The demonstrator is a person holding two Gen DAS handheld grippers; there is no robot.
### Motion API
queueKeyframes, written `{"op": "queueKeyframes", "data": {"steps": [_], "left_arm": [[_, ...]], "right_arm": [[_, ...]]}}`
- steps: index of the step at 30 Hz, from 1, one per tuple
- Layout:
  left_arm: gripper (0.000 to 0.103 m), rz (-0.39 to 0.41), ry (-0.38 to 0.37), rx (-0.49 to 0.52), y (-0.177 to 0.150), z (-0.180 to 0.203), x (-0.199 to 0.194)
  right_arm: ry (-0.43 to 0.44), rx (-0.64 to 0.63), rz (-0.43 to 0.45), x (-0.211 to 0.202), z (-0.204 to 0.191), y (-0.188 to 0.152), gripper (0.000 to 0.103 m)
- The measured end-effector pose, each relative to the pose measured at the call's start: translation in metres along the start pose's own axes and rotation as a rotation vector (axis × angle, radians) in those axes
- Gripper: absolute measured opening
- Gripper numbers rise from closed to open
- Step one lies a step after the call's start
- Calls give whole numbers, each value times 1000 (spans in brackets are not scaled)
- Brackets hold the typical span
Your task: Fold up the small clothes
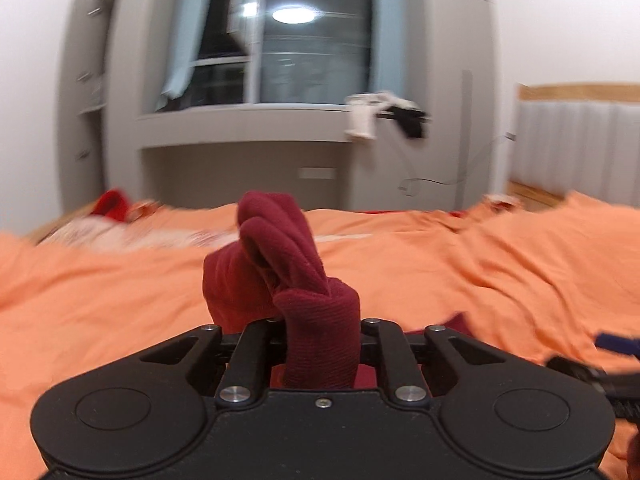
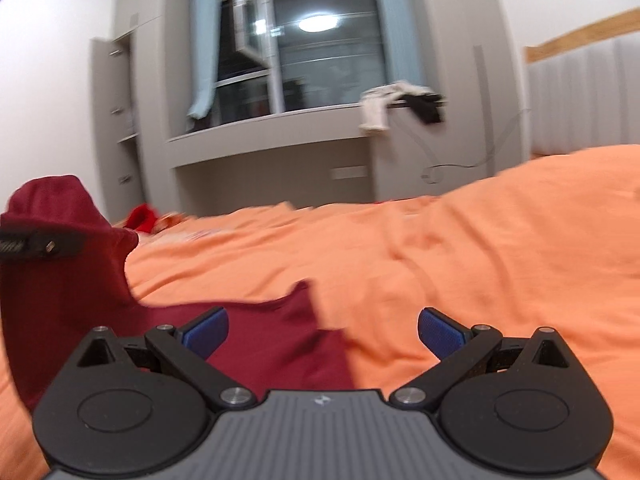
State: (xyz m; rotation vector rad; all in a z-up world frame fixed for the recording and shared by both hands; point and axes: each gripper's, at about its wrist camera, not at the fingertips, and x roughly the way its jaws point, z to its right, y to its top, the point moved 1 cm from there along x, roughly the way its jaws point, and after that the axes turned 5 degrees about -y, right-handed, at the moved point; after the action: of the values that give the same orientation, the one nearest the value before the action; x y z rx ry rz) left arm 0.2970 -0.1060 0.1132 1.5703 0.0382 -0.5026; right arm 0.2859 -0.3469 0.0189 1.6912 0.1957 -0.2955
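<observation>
While the left hand-held gripper (image 1: pixel 320 320) is clamped on the dark red garment (image 1: pixel 280 264), a bunched fold is seen sticking up past its fingertips, lifted off the orange bed cover (image 1: pixel 480 272). Right hand-held gripper (image 2: pixel 323 330): jaws spread wide, blue pads (image 2: pixel 206 330) bare, nothing gripped. Rest of the garment is draped ahead-left of it, trailing onto the cover beneath its left finger. No containers are visible.

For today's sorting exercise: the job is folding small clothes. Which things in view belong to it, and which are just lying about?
Part of the job:
- dark red garment
- left gripper, shut on it
- right gripper, open
- orange bedspread, the work surface

Lying about:
- bright red item far across the bed
- white cloth by the window
</observation>
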Motion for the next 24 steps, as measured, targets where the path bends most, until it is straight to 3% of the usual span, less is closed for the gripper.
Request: {"op": "queueKeyframes", "data": {"steps": [6, 14, 17, 21, 23, 24], "left_arm": [[15, -43, -131, 147, -15, 78, 9], [18, -158, -208, 356, -79, 125, 12], [29, -195, -237, 368, -92, 124, 9], [43, -199, -275, 376, -99, 123, 1], [54, -193, -294, 380, -100, 122, -4], [65, -191, -302, 380, -100, 122, -7]], "right_arm": [[-87, 42, 35, -1, 36, 11, 103], [-62, 145, -32, 9, 62, 6, 103], [18, 222, -77, 14, 64, 0, 103], [190, 464, -153, 25, 82, -8, 103], [233, 558, -200, 34, 89, -13, 103], [246, 594, -228, 39, 91, -16, 103]]}}
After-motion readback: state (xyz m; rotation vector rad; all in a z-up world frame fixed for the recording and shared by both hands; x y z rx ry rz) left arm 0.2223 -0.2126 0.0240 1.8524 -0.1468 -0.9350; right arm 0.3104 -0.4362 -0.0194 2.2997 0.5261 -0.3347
